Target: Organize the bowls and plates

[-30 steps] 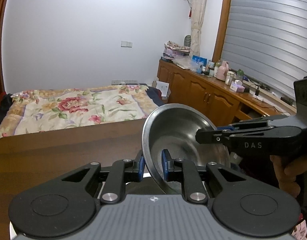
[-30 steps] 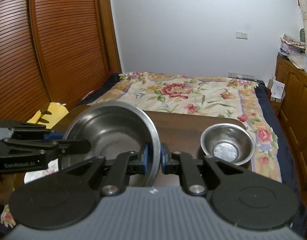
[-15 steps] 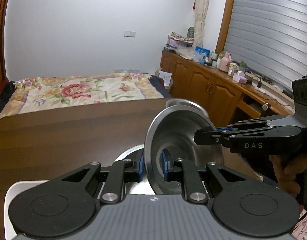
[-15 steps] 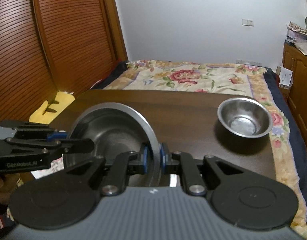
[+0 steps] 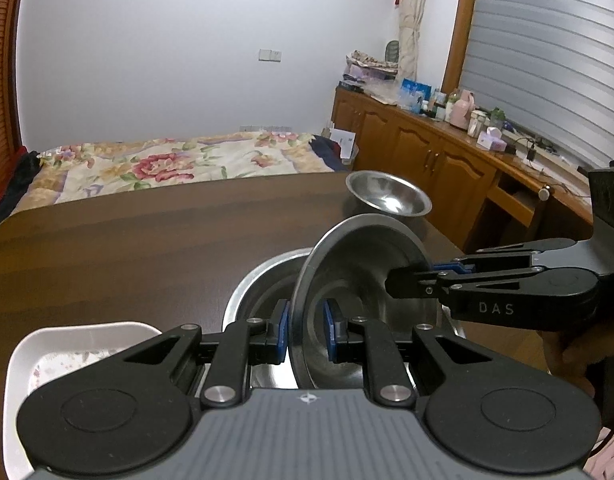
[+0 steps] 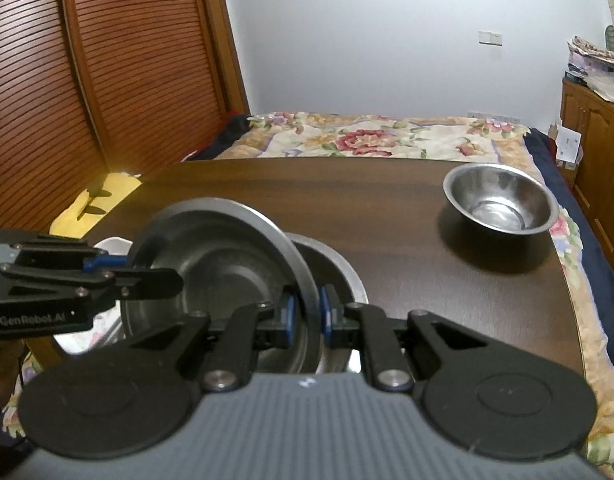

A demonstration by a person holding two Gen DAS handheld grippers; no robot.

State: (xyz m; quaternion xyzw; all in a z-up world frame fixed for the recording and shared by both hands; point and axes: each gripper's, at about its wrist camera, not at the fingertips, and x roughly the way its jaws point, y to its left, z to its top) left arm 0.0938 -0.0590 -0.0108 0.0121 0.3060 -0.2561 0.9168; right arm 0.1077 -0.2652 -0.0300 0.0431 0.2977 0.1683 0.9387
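The right gripper (image 6: 306, 312) pinches the rim of a tilted wide stainless-steel bowl (image 6: 211, 256) over a second steel bowl (image 6: 335, 268) on the dark wooden table (image 6: 347, 200), with a smaller steel bowl (image 6: 501, 199) well apart.

Between the fingers of the left gripper (image 5: 305, 330) stands the rim of a tilted bowl (image 5: 359, 280); the right gripper (image 6: 306, 312) has the opposite rim between its own fingers. Beneath this bowl, on the table (image 5: 127, 248), sits a wider bowl (image 5: 263, 284) — partly hidden. Left of the left gripper's fingers, at the near table edge, lies a tray (image 5: 67, 344). Well ahead and to the right of both pairs of fingers, near the far right table edge, stands a small bowl (image 6: 501, 204) — apart from the others. Beyond the table lies a bed (image 6: 371, 136).
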